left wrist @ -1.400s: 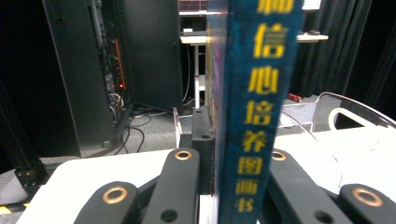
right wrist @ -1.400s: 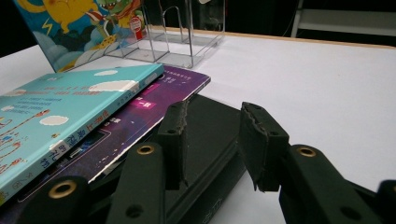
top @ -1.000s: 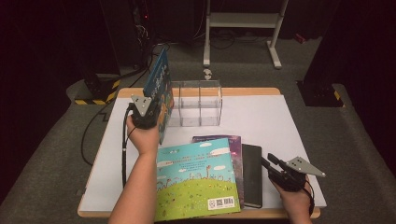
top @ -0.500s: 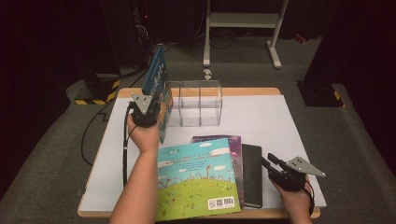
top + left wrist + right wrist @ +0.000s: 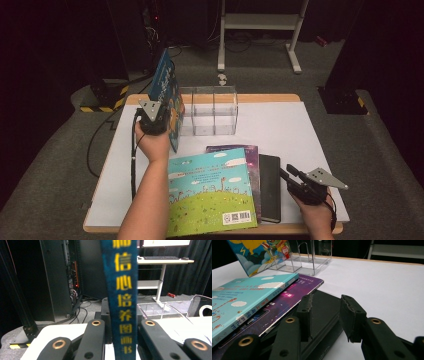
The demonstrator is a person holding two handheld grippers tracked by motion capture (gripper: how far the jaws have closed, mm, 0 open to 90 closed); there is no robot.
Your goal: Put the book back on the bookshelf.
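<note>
**Blue picture book upright in the left gripper, at the clear rack**

Your tall blue picture book with yellow lettering on its spine (image 5: 167,95) stands on edge at the left end of the clear plastic divider rack (image 5: 212,107), its colourful cover facing the rack. Your left gripper (image 5: 152,116) pinches the book from the near side; in the left gripper view the spine (image 5: 123,297) rises straight up between the two black jaws, which press on it from either side. The book's lower edge is at the white table top (image 5: 300,135), just beside the rack's left wall.

Nearer to you, three more books lie flat in a loose pile: a turquoise-and-green picture book (image 5: 210,192) on top, a purple book (image 5: 250,155) under it, and a black book (image 5: 270,187) along the right side.

Your right gripper (image 5: 295,176) rests at the black book's right edge, near the table's front right corner. In the right gripper view its jaws stand apart with nothing between the pads, poised over the black book's cover (image 5: 324,307).
</note>
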